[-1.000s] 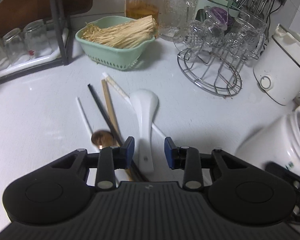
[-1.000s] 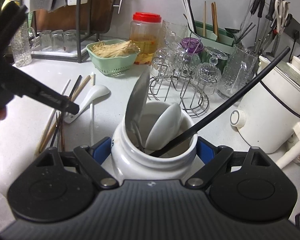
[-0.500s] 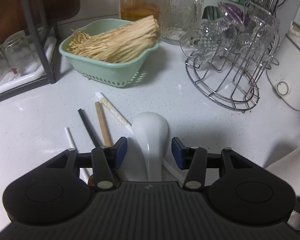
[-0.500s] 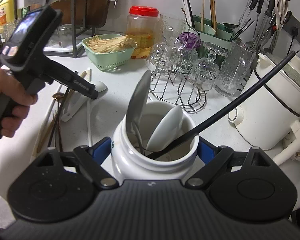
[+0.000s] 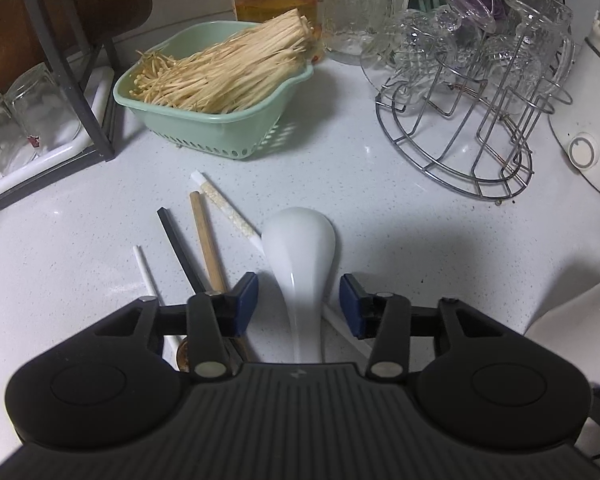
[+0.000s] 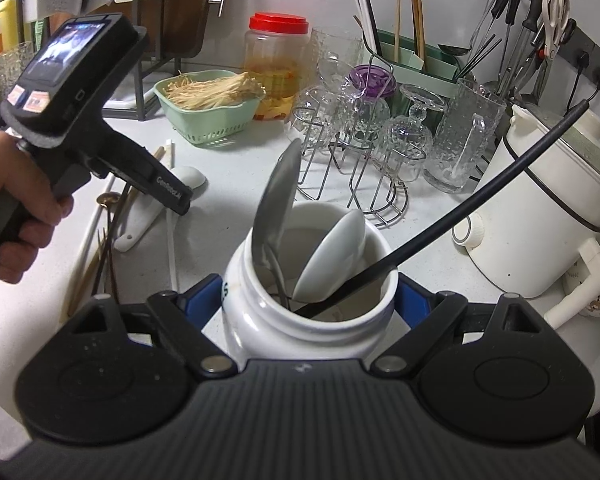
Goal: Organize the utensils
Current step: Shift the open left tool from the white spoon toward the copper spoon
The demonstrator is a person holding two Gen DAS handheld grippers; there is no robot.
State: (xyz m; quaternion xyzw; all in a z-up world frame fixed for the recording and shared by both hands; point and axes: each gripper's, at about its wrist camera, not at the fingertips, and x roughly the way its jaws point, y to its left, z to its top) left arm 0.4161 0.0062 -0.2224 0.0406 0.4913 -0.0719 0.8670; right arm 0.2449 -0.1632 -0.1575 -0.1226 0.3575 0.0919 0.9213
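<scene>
A white ceramic spoon (image 5: pixel 300 240) lies on the pale counter, bowl away from me. My left gripper (image 5: pixel 299 304) straddles its handle; the jaws are closing, with a gap still showing on each side of the handle. Left of the spoon lie a black chopstick (image 5: pixel 178 246), a wooden chopstick (image 5: pixel 206 236) and a thin white chopstick (image 5: pixel 144 268). My right gripper (image 6: pixel 310 296) is shut on a white jar (image 6: pixel 300 328), which holds a metal spoon (image 6: pixel 278 200), a white spoon (image 6: pixel 336 256) and a long black chopstick (image 6: pixel 480 192). In the right wrist view a hand (image 6: pixel 16 208) holds the left gripper (image 6: pixel 176 200) over the spoon (image 6: pixel 140 228).
A green basket (image 5: pixel 220 136) of enoki mushrooms stands behind the chopsticks. A wire rack (image 5: pixel 460 152) with upturned glasses is at the right, a white cooker (image 6: pixel 540 220) beyond it. A dark shelf frame (image 5: pixel 80 80) with glasses stands at the left.
The left gripper has moved forward and lower over the white spoon; its jaws widened, then narrowed around the handle. The right gripper and jar have kept still.
</scene>
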